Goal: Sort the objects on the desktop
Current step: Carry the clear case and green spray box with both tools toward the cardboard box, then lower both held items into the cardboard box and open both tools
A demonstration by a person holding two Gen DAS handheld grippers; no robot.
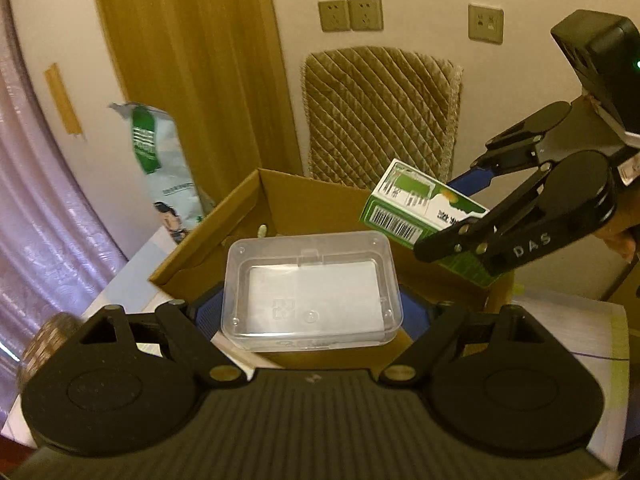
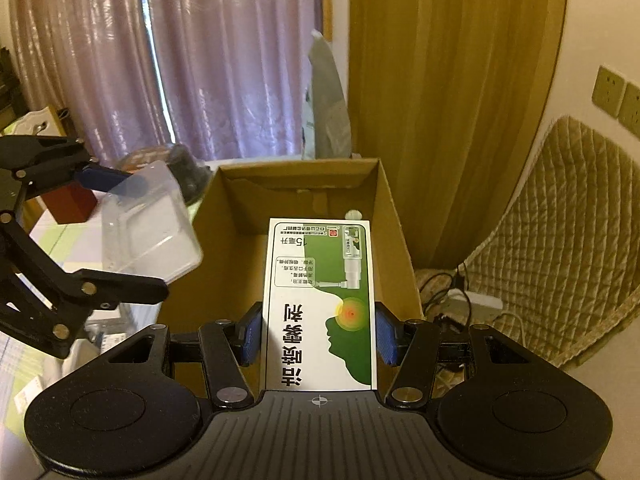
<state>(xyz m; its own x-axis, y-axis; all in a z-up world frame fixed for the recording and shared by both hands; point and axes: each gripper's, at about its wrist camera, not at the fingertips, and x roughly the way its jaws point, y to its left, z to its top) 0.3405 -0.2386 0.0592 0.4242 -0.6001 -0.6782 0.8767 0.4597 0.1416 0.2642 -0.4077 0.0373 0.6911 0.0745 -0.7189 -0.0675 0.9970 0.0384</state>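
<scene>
Light: dim, warm yellow cast indoors | Source: daylight glowed through the curtain (mauve, streaked) | Glare: soft sheen on the clear plastic case | Blur: case smeared in the right view, left-view edges soft | Distortion: strong fisheye bowing, dark corners

Purple curtain, wall sockets, quilted cushion.

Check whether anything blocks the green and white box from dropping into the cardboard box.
Nothing visible does. The right claw holds the green and white box over the open cardboard box. The clear plastic case in the left claw is off to its side.
</scene>
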